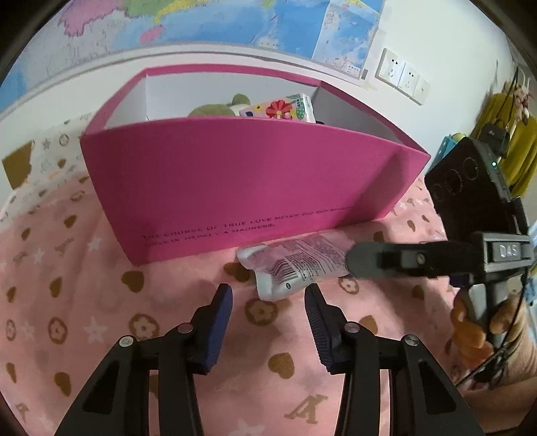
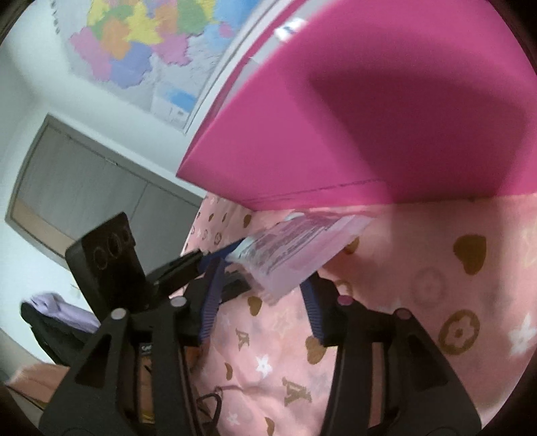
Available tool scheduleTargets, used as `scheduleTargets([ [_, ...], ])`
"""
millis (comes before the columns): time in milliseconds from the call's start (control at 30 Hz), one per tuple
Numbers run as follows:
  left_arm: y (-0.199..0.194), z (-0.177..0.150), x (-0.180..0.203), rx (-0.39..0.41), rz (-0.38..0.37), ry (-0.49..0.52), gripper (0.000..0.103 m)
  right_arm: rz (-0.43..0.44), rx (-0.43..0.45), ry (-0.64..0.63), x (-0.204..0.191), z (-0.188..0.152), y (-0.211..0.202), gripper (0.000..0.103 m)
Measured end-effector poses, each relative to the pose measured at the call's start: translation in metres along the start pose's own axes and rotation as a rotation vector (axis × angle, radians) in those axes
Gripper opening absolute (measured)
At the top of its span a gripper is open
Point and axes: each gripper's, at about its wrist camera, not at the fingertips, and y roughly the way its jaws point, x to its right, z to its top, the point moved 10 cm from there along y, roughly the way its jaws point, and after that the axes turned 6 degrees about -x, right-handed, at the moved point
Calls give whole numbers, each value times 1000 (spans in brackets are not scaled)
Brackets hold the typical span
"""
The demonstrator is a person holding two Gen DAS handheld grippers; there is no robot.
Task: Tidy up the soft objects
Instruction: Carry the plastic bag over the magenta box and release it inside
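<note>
Left wrist view: my left gripper (image 1: 268, 298) partly open, empty, just short of the tissue pack (image 1: 295, 268) lying on the pink blanket (image 1: 100, 318) against the magenta box (image 1: 235, 181).

Right wrist view: my right gripper (image 2: 261, 288) partly open around the pack's near end; can't tell if the pads press it.

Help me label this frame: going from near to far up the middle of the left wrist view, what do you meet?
Left tool → tissue pack on the pink blanket → pink box → green plush toy and floral pack inside it → wall map.
</note>
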Motion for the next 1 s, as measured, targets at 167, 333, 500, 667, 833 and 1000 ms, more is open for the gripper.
scheduleTargets([
  [167,7,-3,1,-38,-102,-60,50,-6,30,85,17,7,-3,46],
  [333,7,-5,3,-55,-195,-100,54,-15,48,94,21,6,-6,29],
  [500,9,-5,13,-75,-255,-104,54,-23,60,63,20,1,-9,23],
  [667,5,-3,19,-62,-263,-99,54,-29,84,-14,4,-1,-24,22],
  [833,-13,0,26,-13,-250,-61,52,-59,109,-132,-19,-2,-43,21],
  [1000,-24,2,27,-10,-306,-70,52,-80,132,-234,-43,-8,-49,21],
])
